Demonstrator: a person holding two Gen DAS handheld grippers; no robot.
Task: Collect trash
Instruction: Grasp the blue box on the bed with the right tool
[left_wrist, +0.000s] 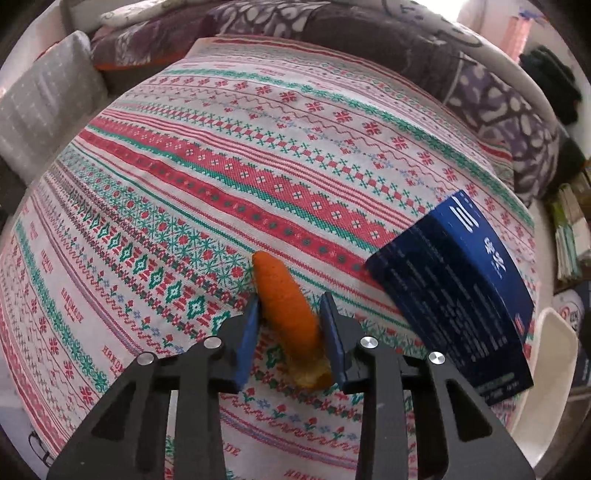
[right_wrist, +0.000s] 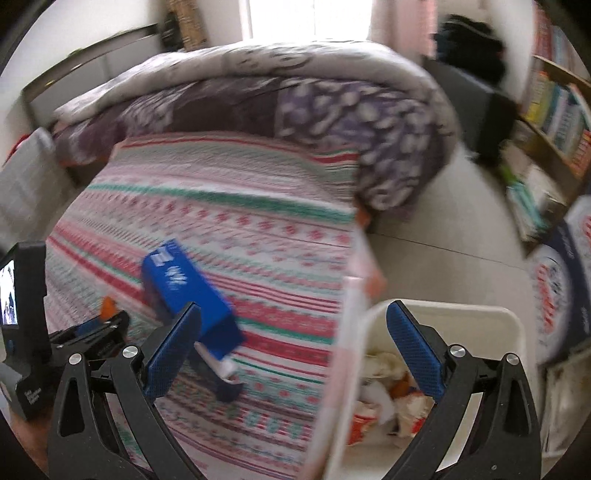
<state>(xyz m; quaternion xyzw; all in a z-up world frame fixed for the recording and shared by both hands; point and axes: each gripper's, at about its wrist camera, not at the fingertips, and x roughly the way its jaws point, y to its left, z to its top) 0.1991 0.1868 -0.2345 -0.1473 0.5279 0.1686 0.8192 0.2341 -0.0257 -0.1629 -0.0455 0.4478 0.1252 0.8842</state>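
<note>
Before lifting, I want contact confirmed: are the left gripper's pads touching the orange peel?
Cannot tell. In the left wrist view the orange peel lies between the left gripper pads, the left pad apparently against it, but no clear contact shows.

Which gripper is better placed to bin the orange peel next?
Left: its fingers already flank the orange peel on the bedspread. The right gripper hangs open between the blue box and the trash bin.
</note>
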